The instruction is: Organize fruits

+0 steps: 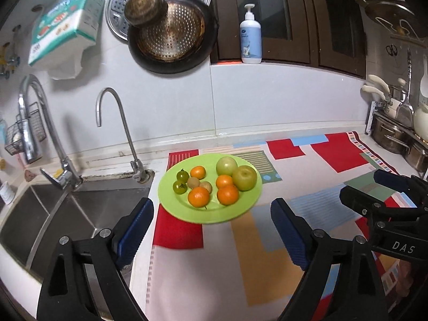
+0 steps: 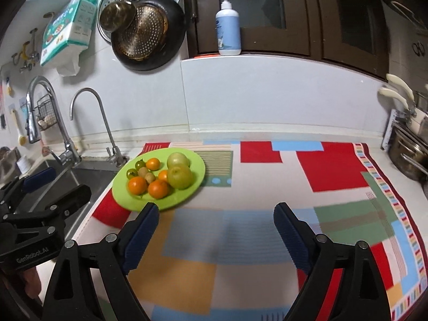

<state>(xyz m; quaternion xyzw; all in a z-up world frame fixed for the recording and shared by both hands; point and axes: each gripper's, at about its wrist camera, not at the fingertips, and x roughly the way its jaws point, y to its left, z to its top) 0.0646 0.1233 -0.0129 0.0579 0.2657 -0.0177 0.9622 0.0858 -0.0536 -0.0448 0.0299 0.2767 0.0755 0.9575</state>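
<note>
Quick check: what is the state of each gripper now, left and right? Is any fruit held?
Left gripper: open, holding nothing.
Right gripper: open, holding nothing.
All fruit lies on the green plate.

A light green plate lies on the table beside the sink, holding four oranges, two pale green apples, two small green tomatoes and two brown fruits.

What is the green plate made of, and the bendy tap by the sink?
The green plate looks like plastic: flat bright colour, smooth, only a dull sheen. The gooseneck tap looks like brushed metal, probably stainless steel: grey, with soft streaky highlights along the curve. Neither is certain from looks alone.
</note>
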